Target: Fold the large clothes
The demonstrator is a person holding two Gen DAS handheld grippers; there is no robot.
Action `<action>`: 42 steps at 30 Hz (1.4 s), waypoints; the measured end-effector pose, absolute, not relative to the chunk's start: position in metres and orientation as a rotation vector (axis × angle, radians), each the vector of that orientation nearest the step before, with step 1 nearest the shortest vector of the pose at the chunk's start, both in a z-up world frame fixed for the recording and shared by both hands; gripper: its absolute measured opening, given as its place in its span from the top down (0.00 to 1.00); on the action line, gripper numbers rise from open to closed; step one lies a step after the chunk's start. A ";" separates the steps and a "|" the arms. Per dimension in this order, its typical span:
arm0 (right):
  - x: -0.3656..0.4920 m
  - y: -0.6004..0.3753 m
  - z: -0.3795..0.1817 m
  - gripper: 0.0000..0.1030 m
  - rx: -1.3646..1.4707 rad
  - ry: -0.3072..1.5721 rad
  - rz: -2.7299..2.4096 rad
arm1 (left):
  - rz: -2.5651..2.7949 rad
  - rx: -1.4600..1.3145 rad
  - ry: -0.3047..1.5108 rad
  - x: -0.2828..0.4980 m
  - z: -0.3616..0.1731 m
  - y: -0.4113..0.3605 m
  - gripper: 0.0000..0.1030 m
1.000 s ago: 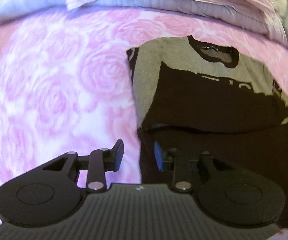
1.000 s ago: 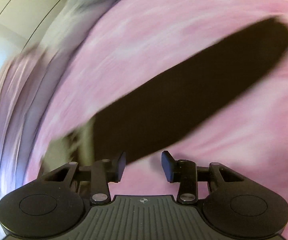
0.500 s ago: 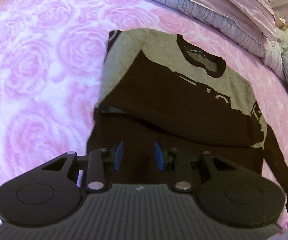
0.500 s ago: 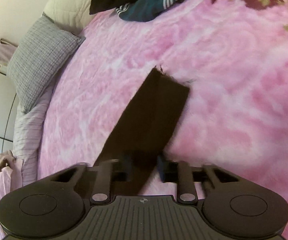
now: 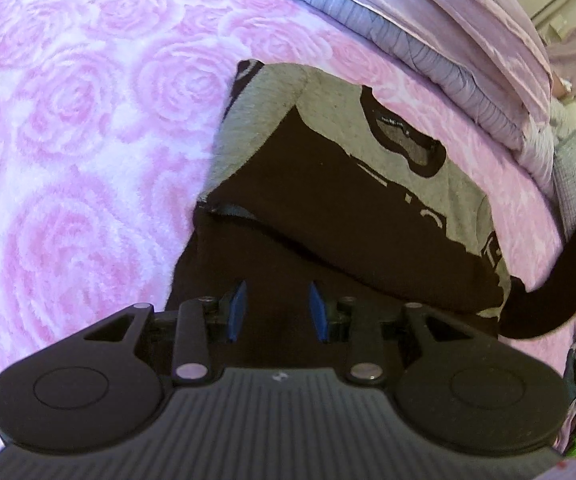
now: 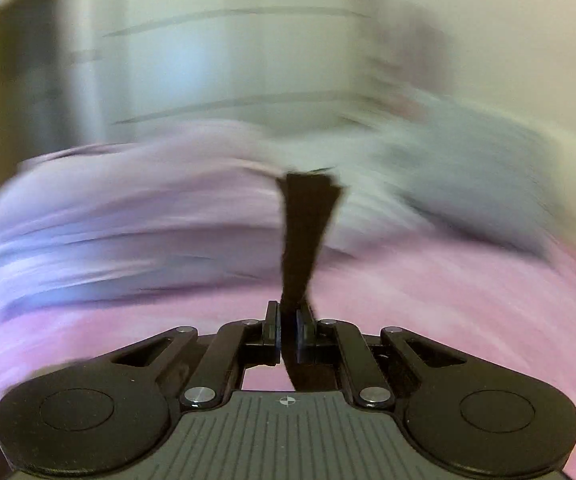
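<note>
Lifting a black sleeve (image 6: 307, 232) clear of the bed, the right claw (image 6: 288, 336) has its pads pressed together on the fabric, the strip rising toward 12 o'clock in a view badly blurred by motion. The grey-and-black sweater (image 5: 351, 200) lies flat on the pink rose-patterned blanket (image 5: 80, 128), its collar toward 1 o'clock and one sleeve already laid across the chest. The left claw (image 5: 276, 312) hovers over the dark lower body with its blue pads (image 5: 240, 310) parted and nothing between them. The step in hand appears to be the second sleeve fold: the raised sleeve, seen arcing at 3 o'clock in the left view, likely needs carrying across the torso and laying flat before the hem is taken up.
</note>
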State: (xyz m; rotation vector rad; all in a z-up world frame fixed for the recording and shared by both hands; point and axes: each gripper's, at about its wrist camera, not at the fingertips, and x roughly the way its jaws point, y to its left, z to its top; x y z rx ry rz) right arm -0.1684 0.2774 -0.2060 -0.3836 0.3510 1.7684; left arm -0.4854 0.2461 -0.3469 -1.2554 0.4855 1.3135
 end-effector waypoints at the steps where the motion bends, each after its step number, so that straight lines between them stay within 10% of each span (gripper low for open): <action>1: -0.206 0.268 -0.207 0.97 -0.405 0.303 1.907 | 1.319 -1.264 0.477 -0.489 -0.347 0.245 0.72; 4: -0.295 0.239 -0.233 0.74 -0.620 0.155 2.146 | 1.346 -1.294 0.453 -0.502 -0.349 0.242 0.72; 6: -0.334 0.219 -0.266 0.41 -0.820 0.062 2.174 | 1.355 -1.306 0.438 -0.511 -0.350 0.241 0.72; 33: -0.179 0.249 -0.371 0.41 -1.080 0.434 1.608 | 1.336 -1.375 0.319 -0.492 -0.382 0.313 0.73; 35: -0.180 0.252 -0.378 0.41 -1.104 0.399 1.611 | 1.358 -1.369 0.304 -0.491 -0.383 0.316 0.98; 42: -0.191 0.265 -0.387 0.62 -1.178 0.294 1.681 | 1.454 -1.121 0.430 -0.484 -0.363 0.296 0.97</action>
